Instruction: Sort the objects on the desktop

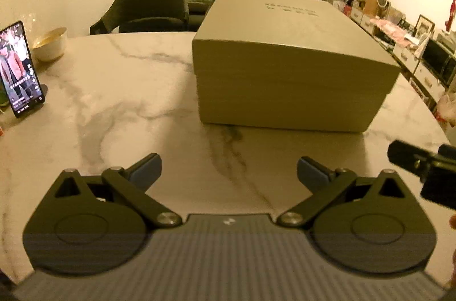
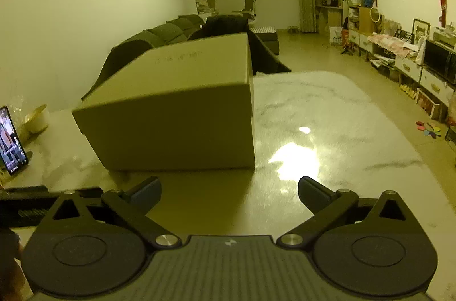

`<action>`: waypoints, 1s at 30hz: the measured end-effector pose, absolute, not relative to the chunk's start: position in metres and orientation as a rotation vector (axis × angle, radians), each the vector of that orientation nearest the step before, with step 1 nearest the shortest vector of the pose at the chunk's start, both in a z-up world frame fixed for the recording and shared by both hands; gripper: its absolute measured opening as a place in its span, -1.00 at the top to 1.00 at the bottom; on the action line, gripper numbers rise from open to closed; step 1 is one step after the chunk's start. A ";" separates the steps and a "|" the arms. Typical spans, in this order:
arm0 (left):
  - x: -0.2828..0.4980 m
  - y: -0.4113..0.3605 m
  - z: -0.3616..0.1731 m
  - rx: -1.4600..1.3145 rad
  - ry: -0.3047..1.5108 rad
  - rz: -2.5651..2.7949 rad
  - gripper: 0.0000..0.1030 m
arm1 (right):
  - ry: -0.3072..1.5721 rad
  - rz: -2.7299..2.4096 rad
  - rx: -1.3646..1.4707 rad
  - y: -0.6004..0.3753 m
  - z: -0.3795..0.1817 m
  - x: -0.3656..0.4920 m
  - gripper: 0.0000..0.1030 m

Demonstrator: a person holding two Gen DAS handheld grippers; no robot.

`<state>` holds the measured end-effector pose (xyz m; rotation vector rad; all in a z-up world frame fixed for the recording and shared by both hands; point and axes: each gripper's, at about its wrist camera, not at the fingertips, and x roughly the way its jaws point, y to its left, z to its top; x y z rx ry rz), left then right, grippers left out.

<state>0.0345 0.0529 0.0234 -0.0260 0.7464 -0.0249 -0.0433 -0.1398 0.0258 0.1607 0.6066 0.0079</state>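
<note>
On a marble counter point(image 1: 119, 90) in a lamplit living room, a closed cardboard box point(image 1: 293, 64) sits ahead of both handheld tools, its lid on and its near end wall facing them; the left gripper point(image 1: 228, 172) hangs with its jaws spread wide and empty over bare stone, the box lying forward and a little to the right of its centre line, while the right gripper point(image 2: 229, 191), jaws equally wide and holding nothing, sees the same box point(image 2: 176, 113) forward and to its left, the box's near right corner almost straight ahead of its left finger. The box's long axis runs away from the person toward the far edge of the counter, so the two tools bracket its short near end, one off each corner, with neither clearly the nearer and neither touching it. A phone point(image 1: 18, 70) stands propped at the far left with its screen lit, a pale bowl point(image 1: 51, 43) just behind it, both well apart from the box. With no loose item between either pair of jaws, the sorting looks to hinge on this box, judged too wide for one tool alone
</note>
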 end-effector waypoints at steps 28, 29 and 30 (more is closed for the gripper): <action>0.018 0.026 0.035 0.059 0.812 0.036 -1.00 | 0.667 -0.074 0.100 -0.135 0.049 -0.055 -0.99; 0.018 0.026 0.035 0.062 0.813 0.038 -1.00 | 0.669 -0.075 0.099 -0.135 0.048 -0.054 -0.99; 0.018 0.026 0.035 0.063 0.813 0.041 -1.00 | 0.671 -0.076 0.099 -0.135 0.047 -0.053 -0.99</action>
